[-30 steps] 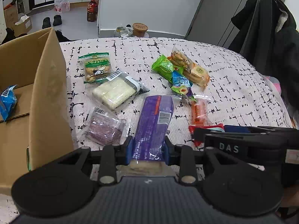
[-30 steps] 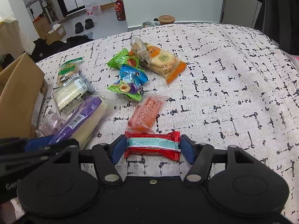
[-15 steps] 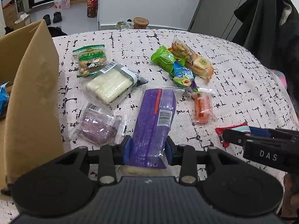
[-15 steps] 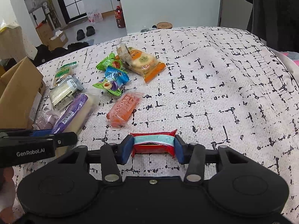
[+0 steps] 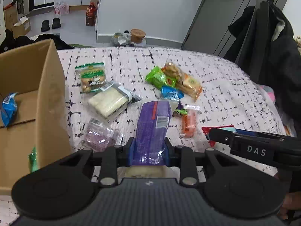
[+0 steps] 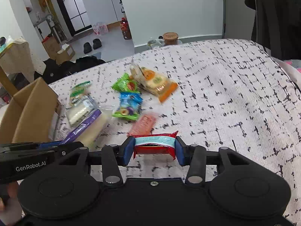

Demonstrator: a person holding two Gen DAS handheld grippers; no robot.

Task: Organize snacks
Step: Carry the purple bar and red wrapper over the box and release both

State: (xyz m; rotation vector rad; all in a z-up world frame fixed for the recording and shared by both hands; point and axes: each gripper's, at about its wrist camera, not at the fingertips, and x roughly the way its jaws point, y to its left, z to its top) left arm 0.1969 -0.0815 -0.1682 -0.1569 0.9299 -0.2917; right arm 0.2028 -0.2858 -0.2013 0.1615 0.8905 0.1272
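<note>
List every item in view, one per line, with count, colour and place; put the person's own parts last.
cardboard box: one, brown, left edge of the bed
blue packet: one, inside the box
purple pack: one, long, clamped in the left claw
red bar: one, red with a pale blue band, clamped in the right claw
orange packet: one, on the bedspread between the claws
white wafer pack: one, clear wrap, beside the box
mauve cake pack: one, near the left claw
green-topped biscuit pack: one, far left
green packet: one, centre
blue-green packet: one, centre
orange-ended cracker pack: one, centre
left claw: shut on the purple pack
right claw: shut on the red bar
</note>
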